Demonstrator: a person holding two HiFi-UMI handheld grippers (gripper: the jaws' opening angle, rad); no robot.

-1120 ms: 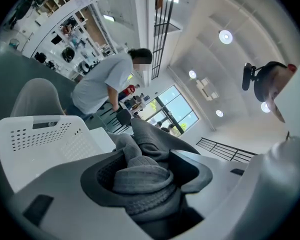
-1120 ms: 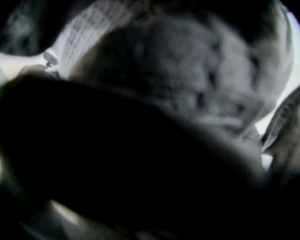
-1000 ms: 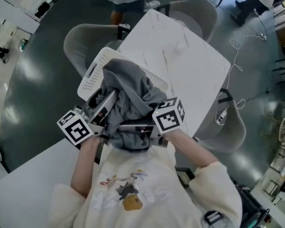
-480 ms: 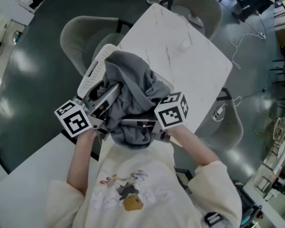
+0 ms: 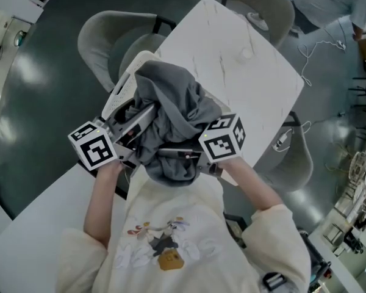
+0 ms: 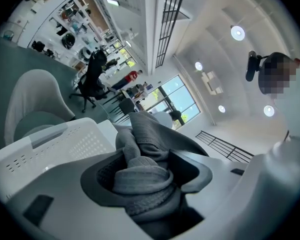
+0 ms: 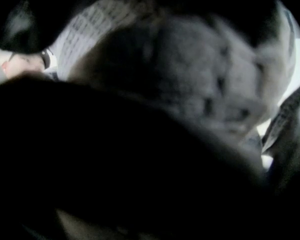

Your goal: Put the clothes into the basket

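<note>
A bunched grey garment (image 5: 174, 112) hangs over the white perforated basket (image 5: 123, 87), which stands at the table's left edge. My left gripper (image 5: 133, 126) comes in from the left and is shut on a thick fold of the garment (image 6: 142, 176), with the basket wall (image 6: 50, 146) just below. My right gripper (image 5: 175, 157) reaches in from the right, buried under the cloth and closed on the bundle. In the right gripper view grey cloth (image 7: 205, 89) covers nearly everything, and a strip of basket mesh (image 7: 92, 26) shows beyond it.
The white marble table (image 5: 244, 84) stretches away to the right of the basket. Grey chairs stand behind the basket (image 5: 104, 38), at the far end (image 5: 262, 8) and on the right (image 5: 293, 163). A person (image 5: 329, 2) stands at the top right.
Both grippers and the grey bundle have sunk a little closer onto the basket. The person beyond the table has walked from the far end to the top right.
</note>
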